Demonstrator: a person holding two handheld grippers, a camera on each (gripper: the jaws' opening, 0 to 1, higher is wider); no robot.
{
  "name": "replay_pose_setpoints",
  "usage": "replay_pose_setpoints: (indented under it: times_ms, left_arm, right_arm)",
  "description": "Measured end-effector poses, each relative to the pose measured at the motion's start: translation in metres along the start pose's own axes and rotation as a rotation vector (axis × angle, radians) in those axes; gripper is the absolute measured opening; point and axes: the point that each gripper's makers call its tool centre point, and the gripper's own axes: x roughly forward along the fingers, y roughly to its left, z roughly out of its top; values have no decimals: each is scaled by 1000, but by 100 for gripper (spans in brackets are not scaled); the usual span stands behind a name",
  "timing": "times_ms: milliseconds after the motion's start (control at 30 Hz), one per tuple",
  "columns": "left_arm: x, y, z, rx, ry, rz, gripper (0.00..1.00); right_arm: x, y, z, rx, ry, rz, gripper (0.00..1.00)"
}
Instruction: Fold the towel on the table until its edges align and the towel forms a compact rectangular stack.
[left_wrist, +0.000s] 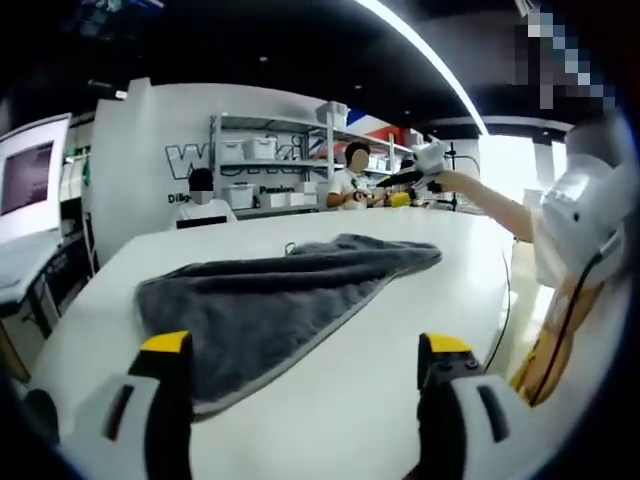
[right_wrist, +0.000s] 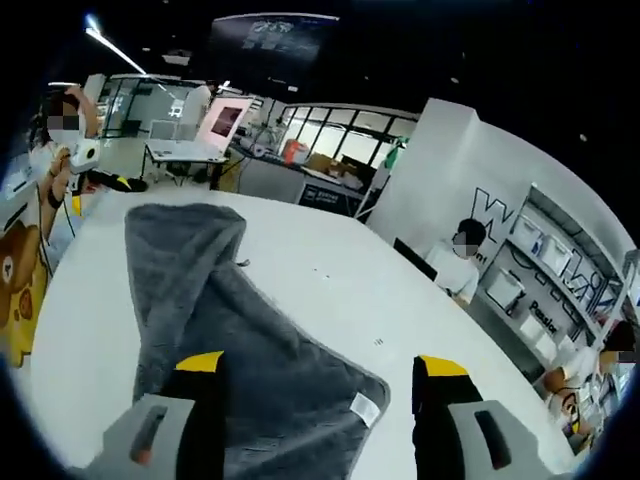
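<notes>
The towel (left_wrist: 280, 300) lies on the table (left_wrist: 400, 400) before me. My left claw (left_wrist: 305, 375) hangs over its near edge, my right claw (right_wrist: 318, 390) over a corner, seemingly above it. Shelves (left_wrist: 270, 165) stand behind the table.

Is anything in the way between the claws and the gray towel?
No, nothing visible blocks either one. The left claw and the right claw both hang open right over the towel, which lies rumpled by itself on the white table.
</notes>
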Motion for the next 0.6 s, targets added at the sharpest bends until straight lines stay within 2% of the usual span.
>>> replay_pose_setpoints:
  times_ms: [67, 233, 367, 600]
  left_arm:
    - [1, 0, 0, 0, -1, -2, 98]
    - [2, 1, 1, 3, 0, 0, 97]
    - [3, 2, 1, 9, 3, 1, 96]
    - [8, 1, 0, 19, 14, -5, 96]
  right_arm:
    - [15, -6, -8, 11, 23, 4, 67]
    - [53, -16, -35, 76, 104, 39, 65]
    - [67, -28, -50, 144, 133, 31, 59]
    - [88, -59, -80, 301, 165, -2, 57]
